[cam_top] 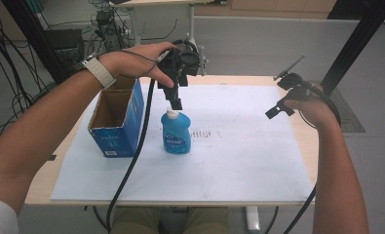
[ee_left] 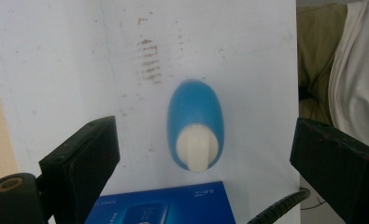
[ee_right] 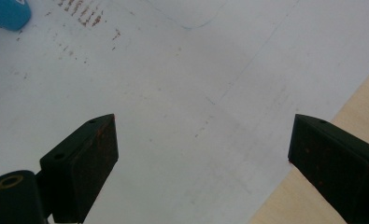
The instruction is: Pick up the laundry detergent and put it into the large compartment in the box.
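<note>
One bottle (cam_top: 176, 132): smooth blue plastic, oval body, white cap, upright on the white sheet (cam_top: 239, 161) just right of the one open blue cardboard box (cam_top: 116, 122). My left gripper (cam_top: 175, 100) hangs above the bottle, jaws spread. My right gripper (cam_top: 278, 107), well right of the bottle, is spread too.

even bright overhead light, soft faint shadows; gripper views slightly blurred, washed-out.

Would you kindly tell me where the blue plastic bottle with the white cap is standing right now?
In the high view, the blue plastic bottle with the white cap stands upright on the white sheet, left of centre, just right of the open blue cardboard box, directly below the left tongs.
</note>
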Motion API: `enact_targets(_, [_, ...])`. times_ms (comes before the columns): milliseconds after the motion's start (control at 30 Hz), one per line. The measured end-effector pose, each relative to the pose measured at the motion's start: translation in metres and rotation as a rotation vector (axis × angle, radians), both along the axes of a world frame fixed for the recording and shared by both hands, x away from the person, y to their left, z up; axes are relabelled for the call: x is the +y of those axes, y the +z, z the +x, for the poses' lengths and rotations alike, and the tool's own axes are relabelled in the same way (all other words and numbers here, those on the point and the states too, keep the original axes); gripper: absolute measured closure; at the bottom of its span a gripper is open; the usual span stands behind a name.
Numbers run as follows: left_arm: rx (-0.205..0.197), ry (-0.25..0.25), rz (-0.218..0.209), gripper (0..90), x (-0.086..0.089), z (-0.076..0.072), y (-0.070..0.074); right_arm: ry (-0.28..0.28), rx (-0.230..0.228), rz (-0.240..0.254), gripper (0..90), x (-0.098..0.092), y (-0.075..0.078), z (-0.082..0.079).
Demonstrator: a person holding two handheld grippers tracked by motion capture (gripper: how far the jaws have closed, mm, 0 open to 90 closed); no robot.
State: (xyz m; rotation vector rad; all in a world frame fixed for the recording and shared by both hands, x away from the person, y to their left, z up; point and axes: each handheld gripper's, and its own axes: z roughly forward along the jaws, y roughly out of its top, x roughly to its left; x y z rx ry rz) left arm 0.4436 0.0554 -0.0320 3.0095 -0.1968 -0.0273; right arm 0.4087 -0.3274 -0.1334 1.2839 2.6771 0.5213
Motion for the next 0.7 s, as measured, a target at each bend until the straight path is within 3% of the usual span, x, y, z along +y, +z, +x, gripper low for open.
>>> enact_targets(400, [-0.006, -0.014, 0.008, 7.4, 0.007, 0.003, -0.011, 0.0, 0.006, 0.001, 8.4, 0.002, -0.002, 0.002])
enact_targets(700, [0.0, 0.014, 0.036, 6.8, 0.009, 0.006, -0.025, 0.008, 0.01, 0.003, 8.3, 0.005, -0.005, 0.004])
